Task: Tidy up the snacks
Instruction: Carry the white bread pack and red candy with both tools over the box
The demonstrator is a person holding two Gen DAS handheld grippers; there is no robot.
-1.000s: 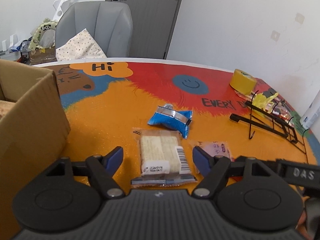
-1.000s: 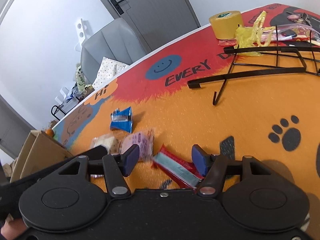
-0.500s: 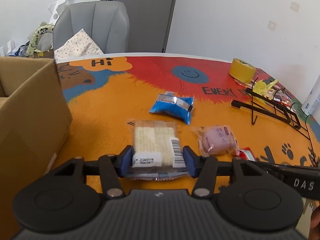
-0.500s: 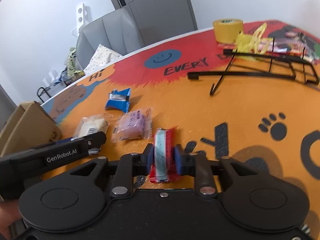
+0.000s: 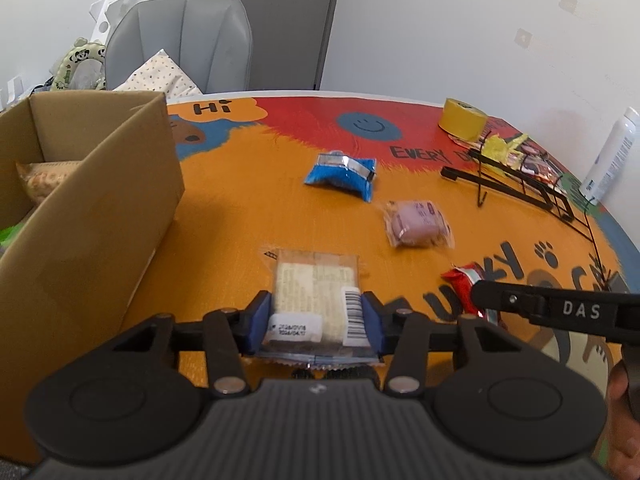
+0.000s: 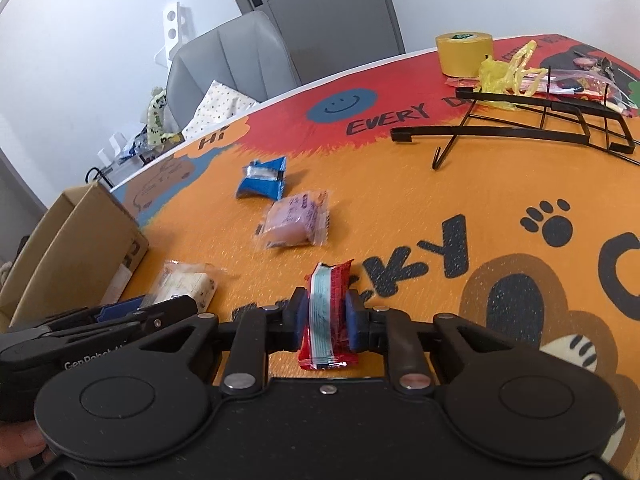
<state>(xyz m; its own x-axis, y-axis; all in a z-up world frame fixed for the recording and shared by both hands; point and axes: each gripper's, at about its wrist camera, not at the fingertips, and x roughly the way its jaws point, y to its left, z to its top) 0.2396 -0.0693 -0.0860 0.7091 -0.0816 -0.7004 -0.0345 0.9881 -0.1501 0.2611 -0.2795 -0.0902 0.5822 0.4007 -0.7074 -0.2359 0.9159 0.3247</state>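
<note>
My left gripper is closing its jaws on a cream cake packet with a barcode label, and both blue pads press its sides. In the right wrist view my right gripper is shut on a red snack bar with a pale blue stripe. Both packets sit low over the orange table mat. A blue packet and a pink packet lie loose farther out. The open cardboard box stands at the left, with a snack bag inside.
A black wire rack lies at the right, with yellow wrappers and a yellow tape roll behind it. A white bottle stands at the far right edge. A grey chair is behind the table.
Both grippers stood open around their packets a second ago. The right shut on the red bar and the left closed onto the cream packet. Both views have shifted; the box shows larger.
</note>
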